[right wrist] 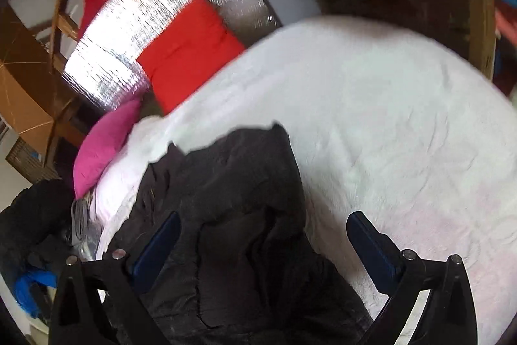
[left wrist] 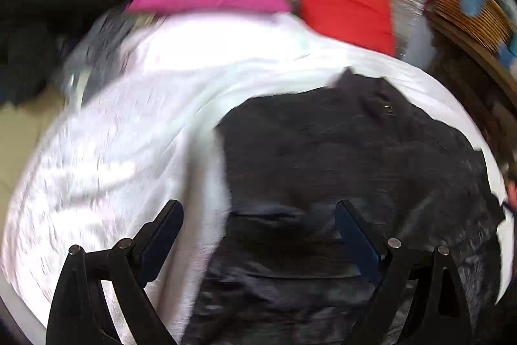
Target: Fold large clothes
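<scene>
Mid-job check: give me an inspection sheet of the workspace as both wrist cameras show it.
Surface: white bedcover, rumpled.
Job's things: dark garment lying crumpled on the cover.
Clutter: pink pillow and red cushion at the far edge.
Grippers: left gripper and right gripper open, above the garment, holding nothing.
Cables: nothing seen.
Surroundings: silver foil sheet, wooden furniture; both views blurred.

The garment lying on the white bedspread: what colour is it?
Black, or very dark charcoal, and plain. The garment shows best in the right wrist view, crumpled on the white bedspread.
</scene>
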### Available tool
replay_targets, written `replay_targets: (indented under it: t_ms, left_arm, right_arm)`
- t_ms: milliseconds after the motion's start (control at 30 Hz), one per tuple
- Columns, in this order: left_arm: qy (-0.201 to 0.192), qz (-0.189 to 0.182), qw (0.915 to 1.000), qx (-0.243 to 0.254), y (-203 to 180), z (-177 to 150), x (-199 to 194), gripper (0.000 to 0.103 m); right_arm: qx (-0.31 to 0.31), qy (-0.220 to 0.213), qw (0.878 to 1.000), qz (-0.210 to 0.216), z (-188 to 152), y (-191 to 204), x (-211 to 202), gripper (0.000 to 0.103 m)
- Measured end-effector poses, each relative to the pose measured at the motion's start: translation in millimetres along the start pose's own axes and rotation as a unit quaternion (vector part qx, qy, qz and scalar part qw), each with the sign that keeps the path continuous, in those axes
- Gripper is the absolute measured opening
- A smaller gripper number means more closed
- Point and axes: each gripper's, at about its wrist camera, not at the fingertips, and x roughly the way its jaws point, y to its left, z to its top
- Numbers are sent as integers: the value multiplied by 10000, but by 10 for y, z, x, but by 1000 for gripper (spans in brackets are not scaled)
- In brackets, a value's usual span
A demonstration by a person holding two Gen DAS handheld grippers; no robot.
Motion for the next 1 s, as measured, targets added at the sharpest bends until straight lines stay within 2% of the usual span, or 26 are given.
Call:
replay_targets:
  t_ms: [133,233,300,333,367,400,433,467,500,600,667,700,833,867,900,933,967,1000]
  left_arm:
    - [458,-620,9930,-896,453,41,225,95]
    - [640,-929,9880,-1059,504,31,335,94]
    - [807,-1046,9860,-1016,423,-31,397,94]
    - [940,-1140,9838,-1017,375,-57,460,92]
    - [1030,-1269,9814,-1003,315,-81,511,79]
    - [1114,-1305,9808,-931,255,-82,555,74]
    - [1108,-1186,9833,-822,198,-99,562,70]
    - [1024,-994,9876,-646,129,-109,555,63]
    - [972,-880,9898,-553,86,-116,535,60]
    - [737,-803,9927,-516,32,-93,446,52]
    - [687,-691,9946,-367,15,-100,428,53]
    - [787,-597,9945,-351,6,-121,496,54]
    - [989,-470,9935,-300,-42,-153,622,68]
    - [1001,-395,9936,-337,-28,-149,618,73]
    - [998,-393,9934,-406,-22,-136,622,73]
    - [997,-434,9930,-466,-7,-130,612,73]
    - [985,-483,9925,-537,14,-119,591,73]
    - [957,-495,9925,-570,59,-110,549,73]
  right_arm:
    - [-148,371,9992,70,-51,6,298,103]
    - [-360,583,9976,-60,-118,58,519,102]
    - [-555,715,9959,-90,-200,109,601,90]
    - [-747,806,9938,-172,-253,173,652,78]
    - [-975,791,9913,-384,-307,244,681,73]
    - [-1220,650,9887,-575,-356,322,676,67]
    - [-1355,597,9866,-679,-365,354,662,62]
    - [-1481,498,9845,-795,-376,403,639,47]
    - [-1563,378,9827,-921,-370,434,604,38]
    - [-1708,-53,9793,-1084,-330,519,471,31]
    - [-1772,-243,9772,-1146,-323,550,416,31]
    - [-1781,-254,9767,-1170,-303,572,438,31]
    - [-1762,145,9737,-1437,-336,428,705,34]
    - [-1755,106,9741,-1424,-325,440,703,35]
    - [-1667,151,9762,-1377,-289,439,662,38]
    - [-1546,218,9796,-1264,-251,430,625,46]
    - [-1430,277,9829,-1124,-222,409,587,73]
    - [-1299,311,9866,-942,-193,376,533,82]
